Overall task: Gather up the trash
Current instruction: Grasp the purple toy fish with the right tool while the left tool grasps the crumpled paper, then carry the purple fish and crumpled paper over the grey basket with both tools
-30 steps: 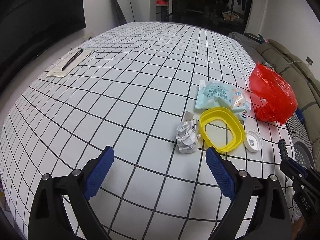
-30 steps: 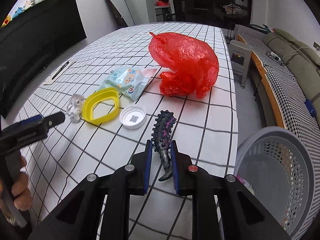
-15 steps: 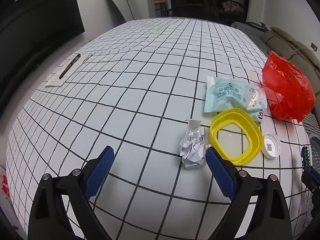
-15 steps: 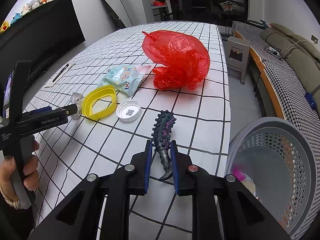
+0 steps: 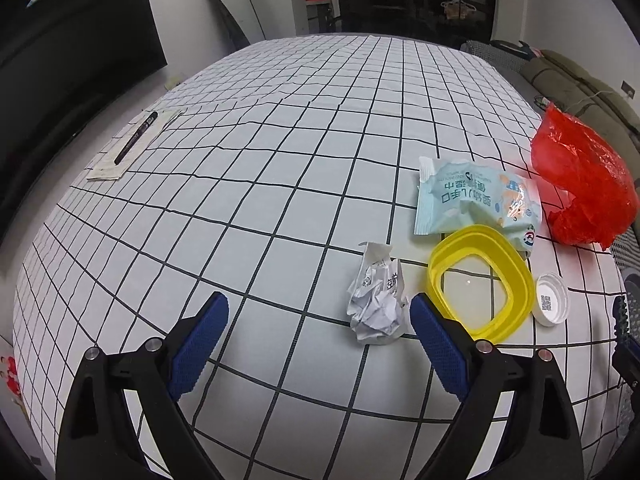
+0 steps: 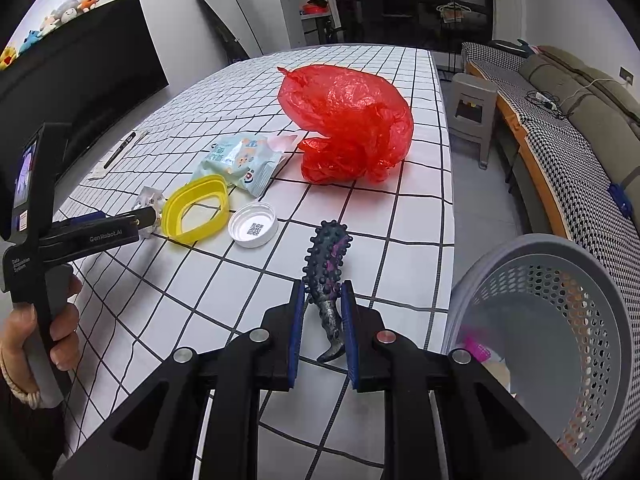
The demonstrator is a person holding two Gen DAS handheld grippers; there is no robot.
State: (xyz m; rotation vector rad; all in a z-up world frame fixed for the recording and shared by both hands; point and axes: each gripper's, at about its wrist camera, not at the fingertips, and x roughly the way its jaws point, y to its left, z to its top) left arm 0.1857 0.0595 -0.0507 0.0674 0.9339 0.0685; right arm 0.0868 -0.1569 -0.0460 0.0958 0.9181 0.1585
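My right gripper (image 6: 322, 300) is shut on a dark spiky rubber toy (image 6: 328, 256) and holds it above the table's right edge, left of a grey mesh basket (image 6: 560, 320). My left gripper (image 5: 316, 316) is open and empty, low over the checked table, its right finger (image 5: 430, 330) beside a crumpled paper ball (image 5: 376, 300). A yellow plastic ring (image 5: 480, 280), a white cap (image 5: 552, 298), a light-blue snack wrapper (image 5: 476, 200) and a red plastic bag (image 5: 580, 184) lie to the right. These also show in the right wrist view: the ring (image 6: 196, 210), the cap (image 6: 253, 230), the wrapper (image 6: 240, 162), the bag (image 6: 348, 120).
A black pen on a paper slip (image 5: 134, 146) lies at the table's far left. The basket stands on the floor by the table's right edge and holds some scraps. A grey stool (image 6: 474, 108) and a sofa (image 6: 572, 120) are beyond it.
My left gripper has moved closer to the paper ball, which now sits by its right finger. My right gripper has kept hold of the spiky toy and shifted toward the basket.
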